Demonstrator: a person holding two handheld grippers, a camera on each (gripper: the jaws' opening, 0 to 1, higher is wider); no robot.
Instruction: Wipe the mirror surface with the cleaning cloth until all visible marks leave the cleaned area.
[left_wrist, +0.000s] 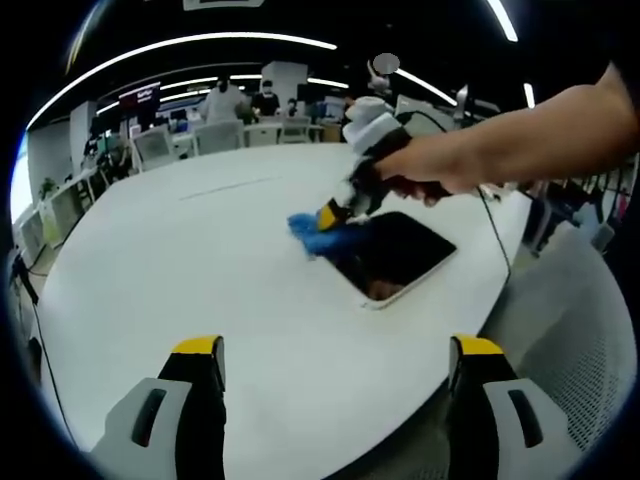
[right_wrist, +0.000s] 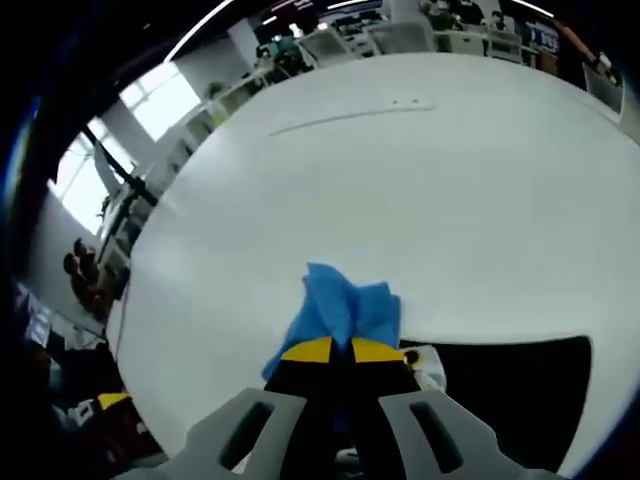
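A: While your left gripper (left_wrist: 338, 362) hangs with jaws wide apart over the white table (left_wrist: 200, 270), what lies ahead?

B: Your right gripper (left_wrist: 332, 215) presses the blue cloth (left_wrist: 318, 234) onto the mirror's (left_wrist: 395, 255) near corner.

A: And the right gripper view?

B: Jaws pinched on the cloth (right_wrist: 340, 312), which fans out beyond the fingertips (right_wrist: 307, 351).

The right gripper (right_wrist: 331, 352) pinches the blue cloth (right_wrist: 340, 310) at the dark mirror's (right_wrist: 520, 395) edge on the white table (right_wrist: 400, 190).

The mirror (left_wrist: 395, 255) lies flat on the tabletop (left_wrist: 200, 260) near its edge; the cloth (left_wrist: 318, 236) rests on the mirror's corner.
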